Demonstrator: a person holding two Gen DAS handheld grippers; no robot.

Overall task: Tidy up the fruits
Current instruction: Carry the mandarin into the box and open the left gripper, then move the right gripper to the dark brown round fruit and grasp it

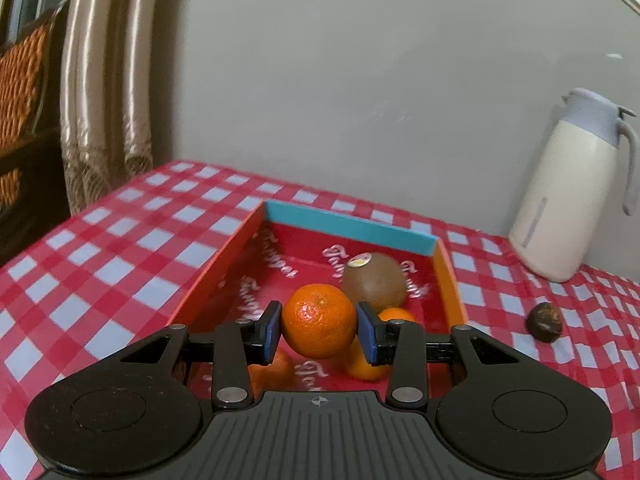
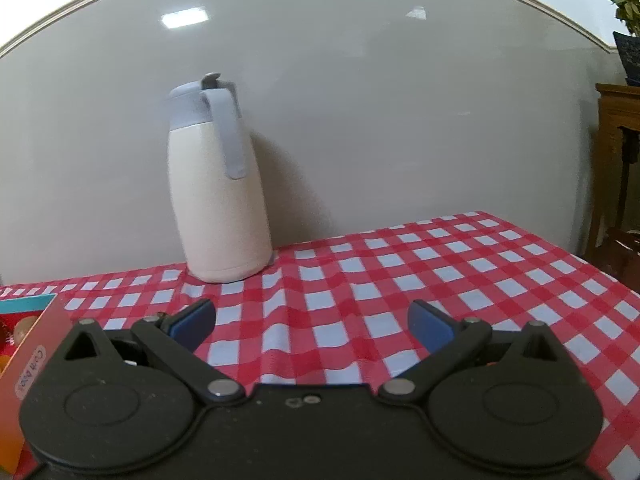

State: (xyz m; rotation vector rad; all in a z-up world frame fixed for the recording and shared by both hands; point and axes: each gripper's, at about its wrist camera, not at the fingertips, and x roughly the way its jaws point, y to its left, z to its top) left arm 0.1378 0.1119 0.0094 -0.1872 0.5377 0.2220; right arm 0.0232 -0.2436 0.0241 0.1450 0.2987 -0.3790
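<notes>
Left wrist view. Nearest the camera, the left gripper [image 1: 319, 327] has its blue pads [image 1: 273, 330] pressed on either side of a mandarin [image 1: 319, 321], held above the red floor of a shallow box [image 1: 224, 268] with orange side walls and a blue far wall. Beneath and beside it lie a kiwi [image 1: 376, 285] bearing a sticker and at least two further orange fruits [image 1: 396, 315], partly hidden. A small dark round fruit [image 1: 544, 323] sits on the checked tablecloth [image 1: 120, 248], outside the box's right wall, near a white thermos jug [image 1: 568, 196]. Judged step: placing the mandarin; the next move calls for lowering into the free floor left of the kiwi, clear of the walls, then releasing.

Right wrist view. The right gripper [image 2: 312, 326] stands wide open and holds nothing. The box corner [image 2: 36, 344] is just beside its left finger; the cloth ahead is bare up to the jug [image 2: 218, 200], giving ample room. The dark fruit is not visible here.
</notes>
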